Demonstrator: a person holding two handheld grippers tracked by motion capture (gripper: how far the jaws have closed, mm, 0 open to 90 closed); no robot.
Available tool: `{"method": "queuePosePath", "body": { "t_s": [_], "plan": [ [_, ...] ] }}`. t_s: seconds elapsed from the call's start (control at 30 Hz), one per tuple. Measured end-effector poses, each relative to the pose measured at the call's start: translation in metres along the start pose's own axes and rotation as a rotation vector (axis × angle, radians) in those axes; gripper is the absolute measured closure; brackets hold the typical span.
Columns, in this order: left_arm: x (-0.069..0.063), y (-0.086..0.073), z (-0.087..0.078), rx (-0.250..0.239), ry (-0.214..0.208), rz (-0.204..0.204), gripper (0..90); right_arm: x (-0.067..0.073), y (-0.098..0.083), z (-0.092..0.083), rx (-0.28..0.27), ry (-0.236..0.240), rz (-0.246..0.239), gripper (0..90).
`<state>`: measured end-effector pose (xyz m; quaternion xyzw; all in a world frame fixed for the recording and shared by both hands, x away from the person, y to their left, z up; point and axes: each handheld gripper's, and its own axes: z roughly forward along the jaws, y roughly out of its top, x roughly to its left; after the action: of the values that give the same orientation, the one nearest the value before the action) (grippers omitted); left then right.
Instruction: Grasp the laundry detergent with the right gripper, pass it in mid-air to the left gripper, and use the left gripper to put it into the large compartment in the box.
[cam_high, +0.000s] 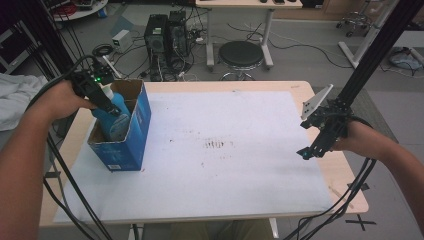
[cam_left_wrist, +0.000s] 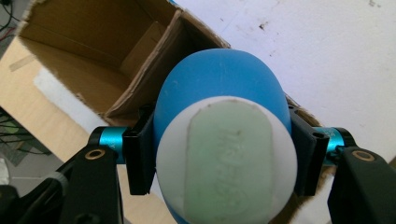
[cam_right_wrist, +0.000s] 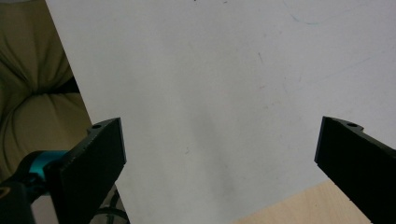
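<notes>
The left tongs (cam_high: 111, 106) are clamped on a blue bottle (cam_high: 116, 116) with a white cap (cam_left_wrist: 226, 161), and the bottle stands partly down inside the open blue cardboard box (cam_high: 131, 145) that sits at the left end of the table (cam_high: 310, 90); in the left gripper view the two black jaws press the bottle's sides just under the cap, above the box's brown inner walls. The right tongs (cam_high: 306, 152) hang wide apart with nothing between them, well away from the box, over the white sheet (cam_high: 225, 145) near its far side.

The bottle looks like moulded plastic, smooth and rounded, so I judge it fairly stiff but slippery; the curved shoulder gives the flat pads little to bite on, and a grip placed lower on the bulge would likely squeeze it out. Taking hold just below the cap, as here, seems the soundest place, since the wider cap sits above the pads as a stop. How full it is cannot be told; if liquid is inside it would be bottom-heavy and apt to swing. The box is light card with loose flaps; it may tip or slide if the bottle catches a wall, so a straight path along the box's middle looks wise.
</notes>
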<state>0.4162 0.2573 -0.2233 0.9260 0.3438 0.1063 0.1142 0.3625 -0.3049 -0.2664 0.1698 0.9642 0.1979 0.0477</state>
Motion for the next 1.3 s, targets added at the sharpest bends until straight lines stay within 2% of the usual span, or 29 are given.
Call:
{"method": "queuePosePath", "body": {
  "t_s": [0.17,0.5,0.7,0.77,1.13,1.3],
  "plan": [
    [0.001,-0.006,0.018,0.015,-0.013,0.004,38.0,0.0,0.0,0.003,0.003,0.006,0.004,0.9],
    [0.001,-0.015,0.041,0.022,-0.018,-0.009,38.0,0.0,0.001,0.007,0.002,0.013,0.004,0.9],
    [-0.001,-0.016,0.052,0.047,-0.019,0.011,38.0,0.001,0.001,0.007,-0.009,0.008,-0.003,1.0],
    [-0.001,-0.015,0.052,0.036,-0.019,0.011,38.0,0.0,0.0,0.006,-0.019,0.006,-0.001,1.0],
    [-0.001,-0.011,0.056,0.049,-0.018,0.013,37.7,0.001,-0.002,0.006,-0.024,0.001,0.0,1.0],
    [0.001,-0.01,0.053,0.023,-0.011,-0.015,33.2,0.002,-0.002,0.006,-0.027,-0.001,0.0,1.0]
  ]
}}
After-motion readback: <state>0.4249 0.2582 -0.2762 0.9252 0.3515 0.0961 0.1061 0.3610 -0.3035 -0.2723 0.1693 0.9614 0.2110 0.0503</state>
